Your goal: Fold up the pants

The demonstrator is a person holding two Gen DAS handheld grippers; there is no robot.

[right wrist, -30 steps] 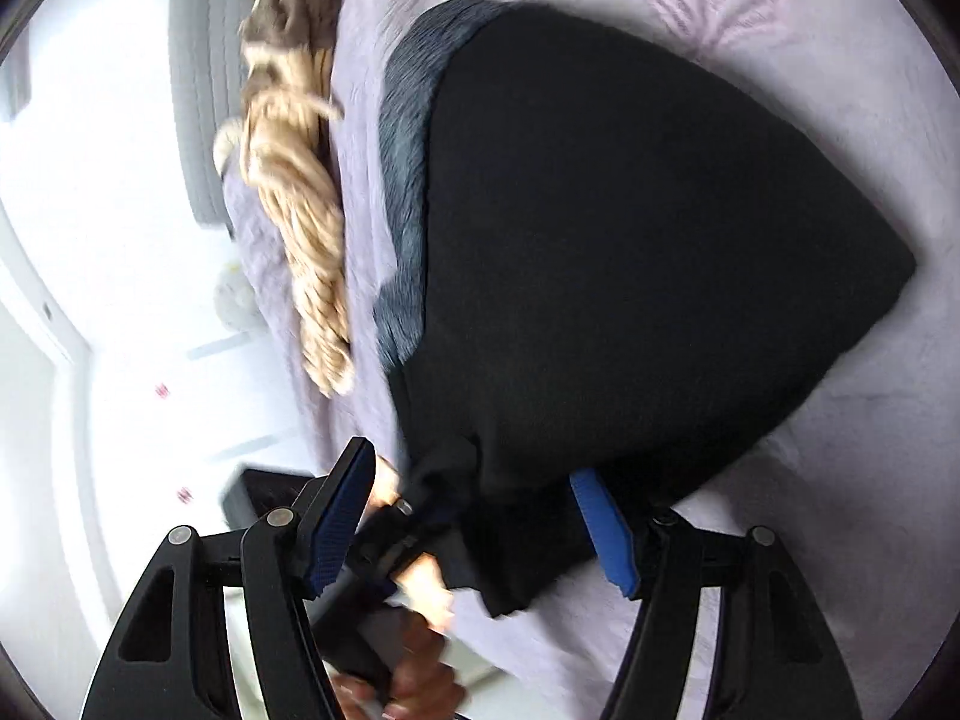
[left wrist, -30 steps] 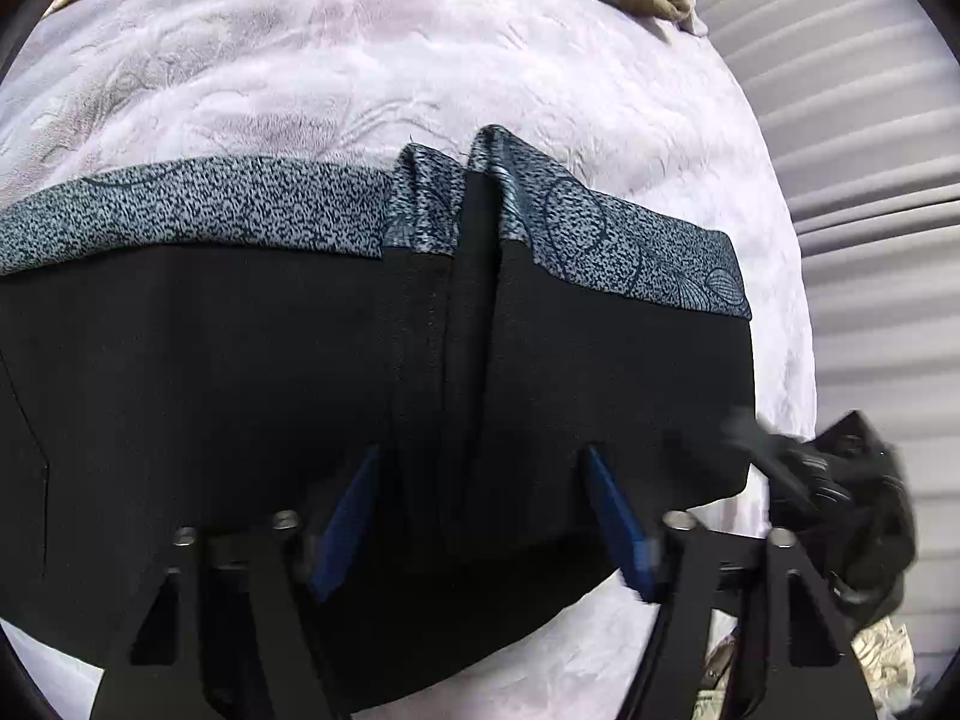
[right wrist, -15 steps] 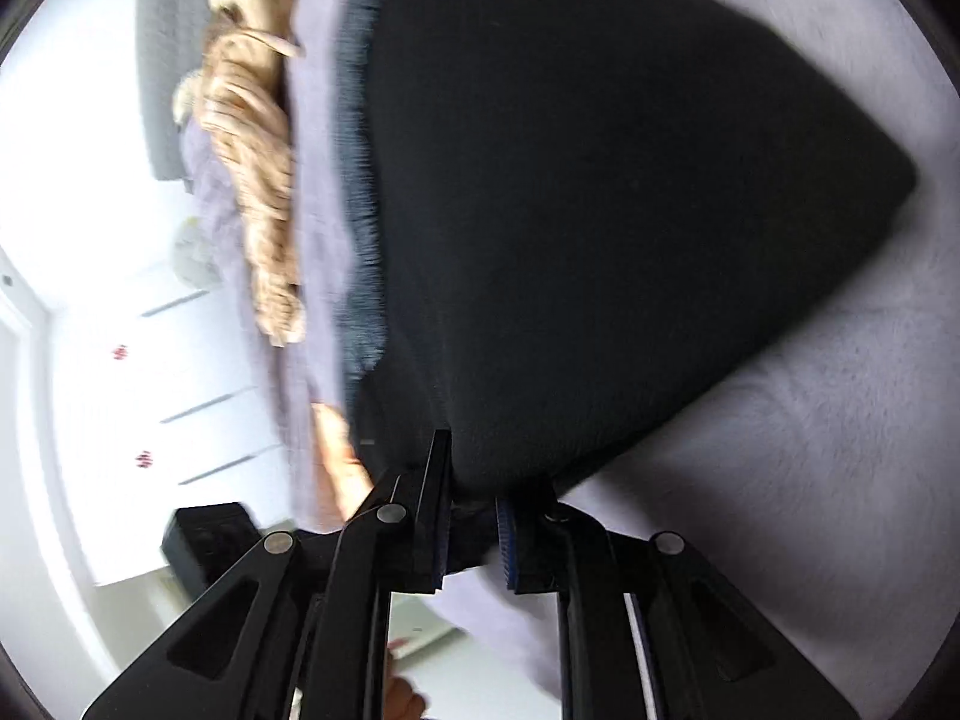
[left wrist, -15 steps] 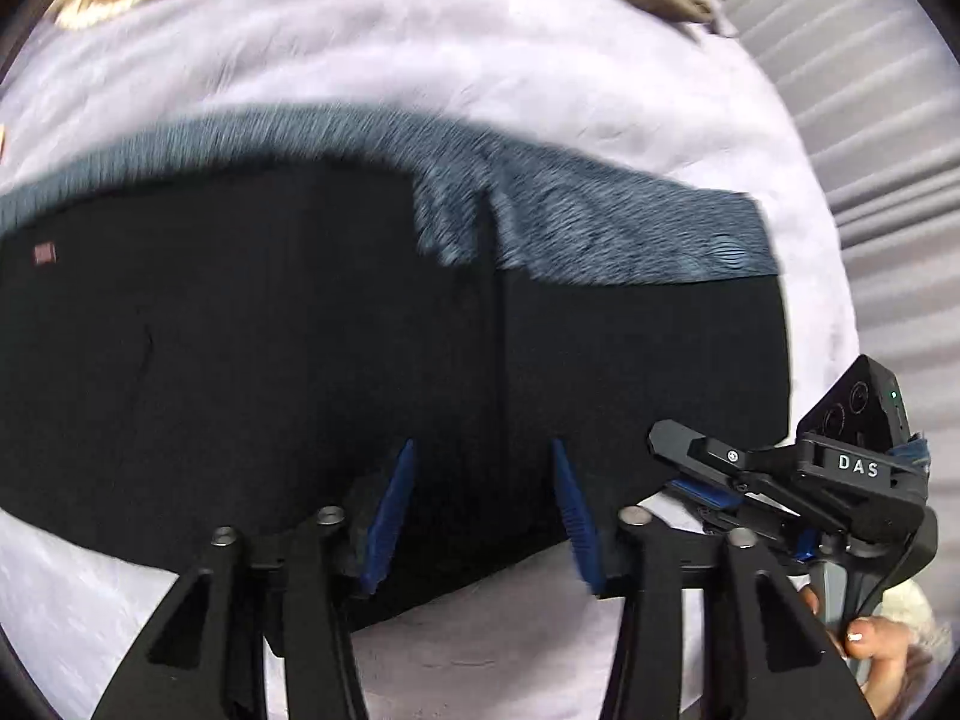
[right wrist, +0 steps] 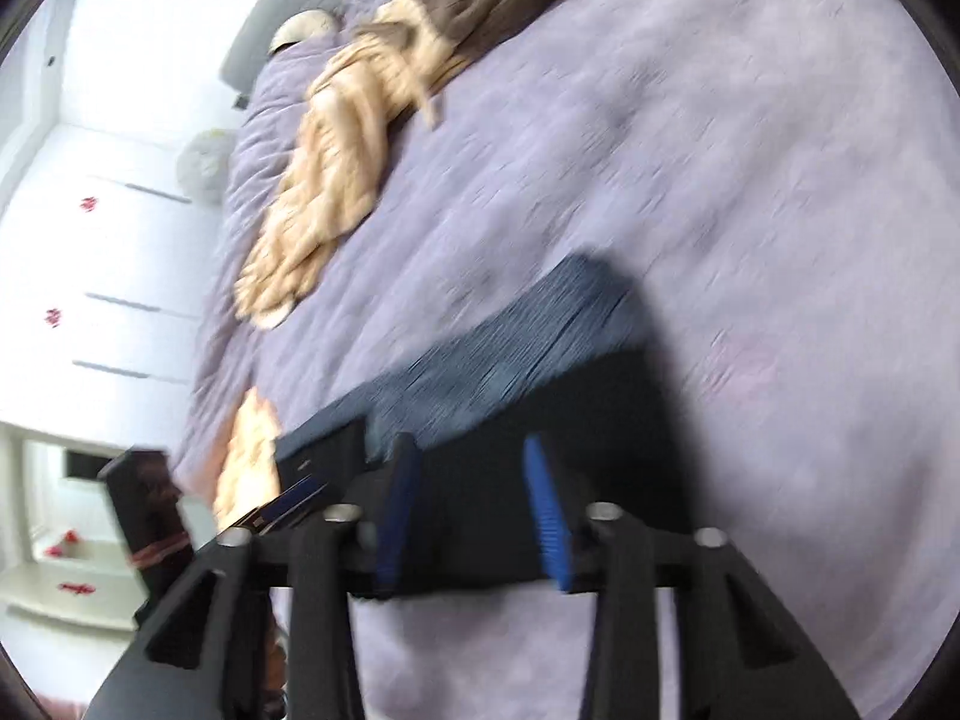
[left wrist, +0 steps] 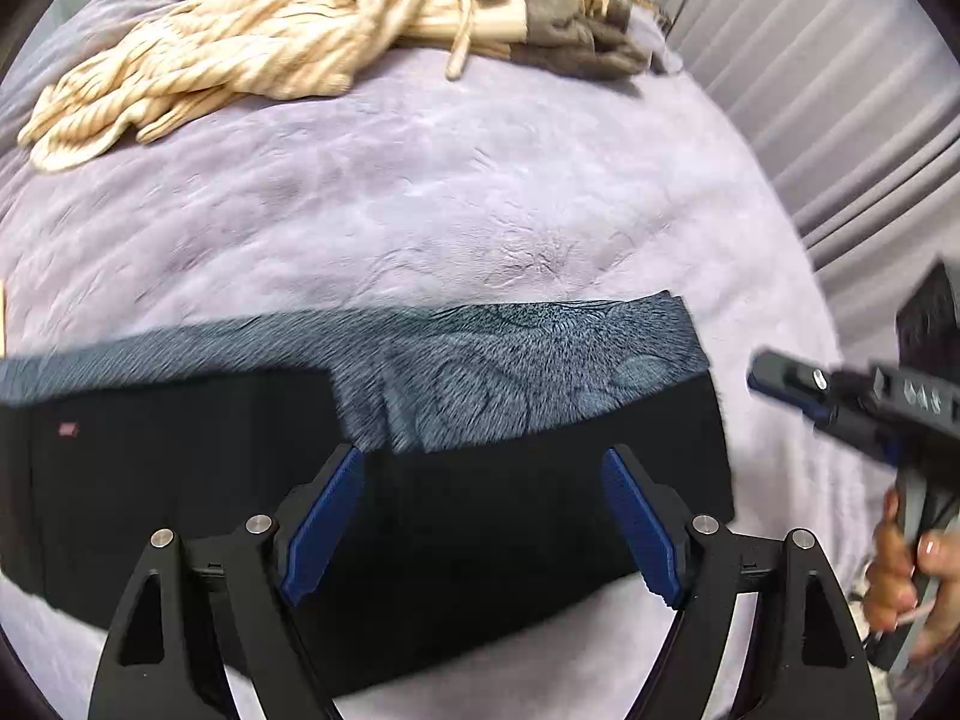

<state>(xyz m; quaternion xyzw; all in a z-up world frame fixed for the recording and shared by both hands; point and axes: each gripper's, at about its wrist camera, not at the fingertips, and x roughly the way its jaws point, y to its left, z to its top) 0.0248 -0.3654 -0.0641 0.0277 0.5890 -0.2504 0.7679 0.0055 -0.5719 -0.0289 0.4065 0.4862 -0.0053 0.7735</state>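
The black pants (left wrist: 492, 516) with a blue-grey patterned band (left wrist: 540, 372) lie folded flat on the lilac bedspread (left wrist: 420, 180). My left gripper (left wrist: 480, 516) is open and empty, held just above the pants' near part. The pants show blurred in the right wrist view (right wrist: 540, 420). My right gripper (right wrist: 474, 510) is open and empty, above the pants' near edge. It also shows in the left wrist view (left wrist: 852, 396) at the right, off the pants' right end, held by a hand.
A heap of cream striped and brown clothes (left wrist: 312, 30) lies at the far side of the bed and shows in the right wrist view (right wrist: 384, 96). Grey curtains (left wrist: 840, 90) hang at the right. A white cabinet (right wrist: 90, 276) stands beyond the bed's left side.
Both grippers let go of the pants and opened. They pulled back and up, so more of the bedspread and the clothes heap is in view. The pants now lie flat.
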